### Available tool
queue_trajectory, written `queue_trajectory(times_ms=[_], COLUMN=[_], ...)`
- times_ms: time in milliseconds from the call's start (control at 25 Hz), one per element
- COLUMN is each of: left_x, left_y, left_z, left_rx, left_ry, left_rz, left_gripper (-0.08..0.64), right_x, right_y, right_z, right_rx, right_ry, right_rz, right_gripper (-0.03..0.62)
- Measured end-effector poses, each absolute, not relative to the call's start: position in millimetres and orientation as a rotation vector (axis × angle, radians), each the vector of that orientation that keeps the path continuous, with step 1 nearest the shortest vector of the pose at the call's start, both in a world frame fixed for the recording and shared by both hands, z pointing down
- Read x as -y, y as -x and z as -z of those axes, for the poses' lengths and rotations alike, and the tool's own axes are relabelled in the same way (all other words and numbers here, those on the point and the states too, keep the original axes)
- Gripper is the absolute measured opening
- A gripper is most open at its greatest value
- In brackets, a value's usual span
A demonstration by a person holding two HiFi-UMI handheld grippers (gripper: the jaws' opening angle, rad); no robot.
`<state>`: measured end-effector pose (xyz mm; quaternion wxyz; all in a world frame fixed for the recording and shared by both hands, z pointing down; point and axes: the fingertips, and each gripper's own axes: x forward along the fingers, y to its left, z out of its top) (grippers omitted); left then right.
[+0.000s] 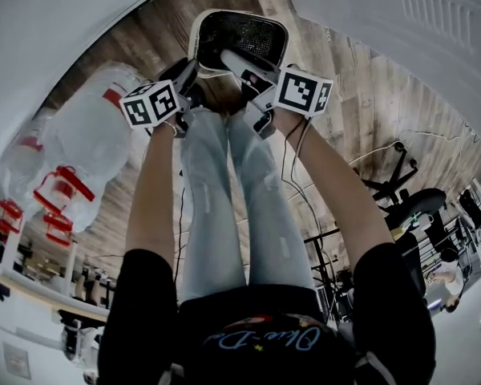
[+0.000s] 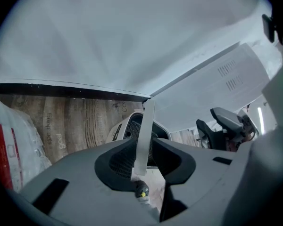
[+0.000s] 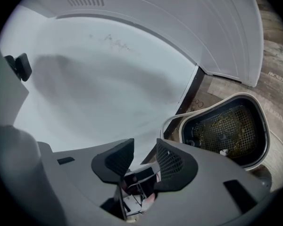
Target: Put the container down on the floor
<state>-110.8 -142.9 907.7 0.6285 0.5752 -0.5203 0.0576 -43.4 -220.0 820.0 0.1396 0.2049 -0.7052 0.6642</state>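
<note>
Beneath smooth white panels [image 3: 108, 79], the plank-grained wooden floor [image 1: 361, 111] carries the container [image 1: 196, 42], a rounded white tub lined with dark mesh, resting flat near the wall. The right tool [image 3: 145, 157] gapes wide and empty, while the left tool [image 2: 142, 145] pinches 1 thin, flat white strip [image 2: 145, 126] upright.

Near end of container [image 1: 252, 30] out of sight

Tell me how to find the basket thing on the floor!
Look where the two white walls meet the brown wooden plank floor. Beside that corner is the white-rimmed container with black mesh inside. Its neighbour, the clear plastic bag with red markings, has no mesh.
</note>
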Motion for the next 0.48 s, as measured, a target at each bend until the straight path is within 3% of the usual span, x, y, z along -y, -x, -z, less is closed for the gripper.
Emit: queue_trajectory(times_ms=[480], left_x=[127], left_y=[123], left_z=[-907], left_rx=[1.243], left_ry=[-1.268], left_rz=[-0.187], left_gripper=[0.072], right_x=[226], right_y=[28], right_z=[-808], right_rx=[2.056], right_ry=[-0.668], right_rz=[-1.925], right_gripper=[0.138])
